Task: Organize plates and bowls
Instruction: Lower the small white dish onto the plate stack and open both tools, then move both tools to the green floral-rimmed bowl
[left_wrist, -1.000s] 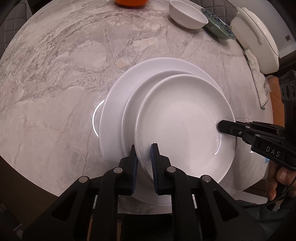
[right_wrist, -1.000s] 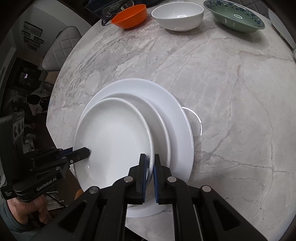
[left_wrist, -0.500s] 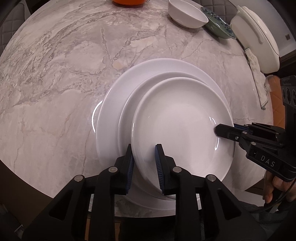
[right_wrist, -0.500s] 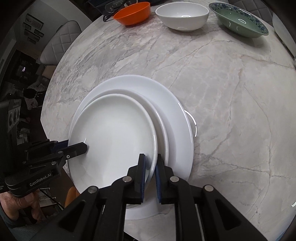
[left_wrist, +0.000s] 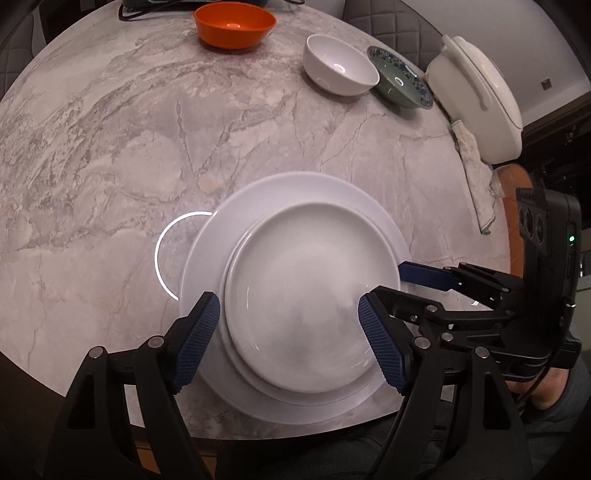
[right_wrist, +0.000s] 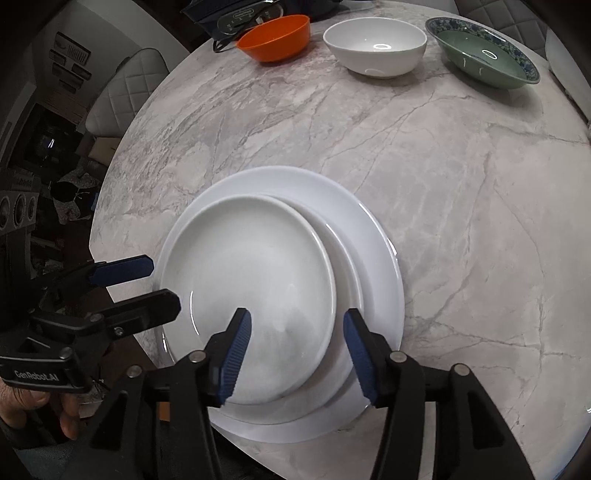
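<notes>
three white plates (left_wrist: 295, 295) lie nested, faces up, round with no long axis, at the near edge of the marble table (left_wrist: 110, 147). left gripper (left_wrist: 291, 332) and right gripper (right_wrist: 295, 347) are opening above them, gripping nothing. the left gripper's body reads "genrobot.ai".

"GenRobot.AI" is printed in white on the left hand-held gripper (right_wrist: 159, 286).

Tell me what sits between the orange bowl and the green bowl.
The white bowl sits between the orange bowl and the green bowl along the far edge of the marble table; the right wrist view shows it best.
</notes>
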